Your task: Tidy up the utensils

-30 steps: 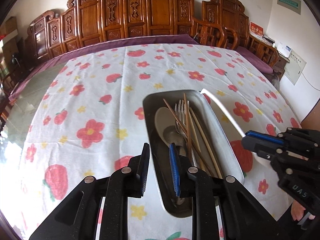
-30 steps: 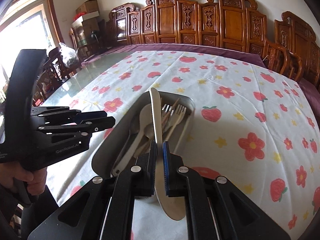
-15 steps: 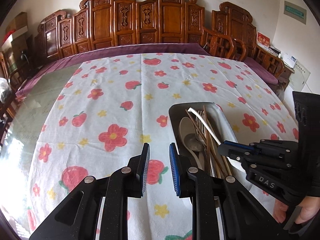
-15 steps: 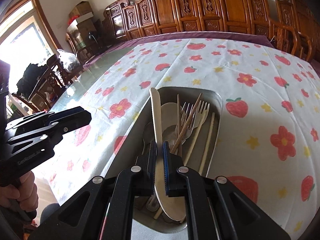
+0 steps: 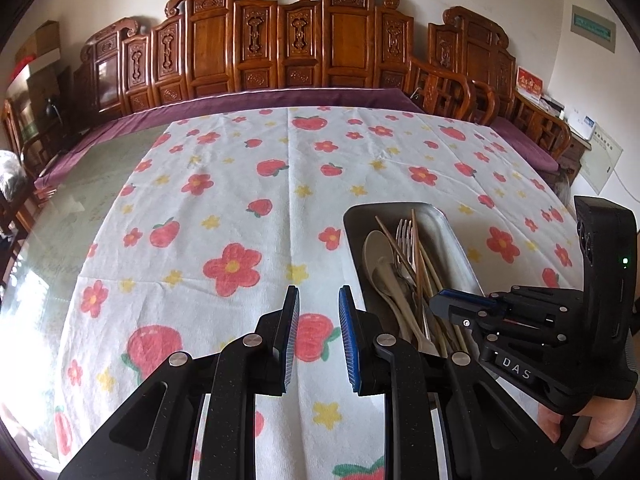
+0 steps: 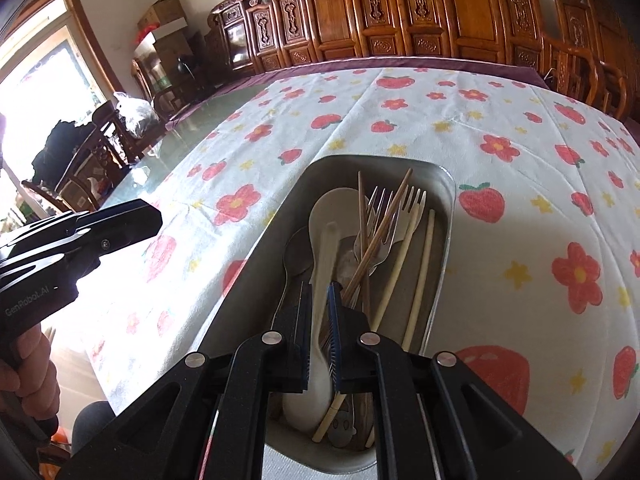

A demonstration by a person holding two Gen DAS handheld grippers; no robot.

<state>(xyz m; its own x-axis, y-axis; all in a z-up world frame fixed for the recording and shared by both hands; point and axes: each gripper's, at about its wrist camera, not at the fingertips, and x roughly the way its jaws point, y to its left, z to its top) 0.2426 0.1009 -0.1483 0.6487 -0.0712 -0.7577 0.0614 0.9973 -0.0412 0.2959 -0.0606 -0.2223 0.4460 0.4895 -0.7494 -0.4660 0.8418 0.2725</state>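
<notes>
Where chopsticks (image 6: 362,224) cross, smooth cream spoon (image 6: 326,264) lies in metal tray (image 6: 256,280).

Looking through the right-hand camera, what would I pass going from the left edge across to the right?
left tongs → metal spoon → white utensil → cream chopstick → tray (right wall) → big red flower printed on the tablecloth
</notes>
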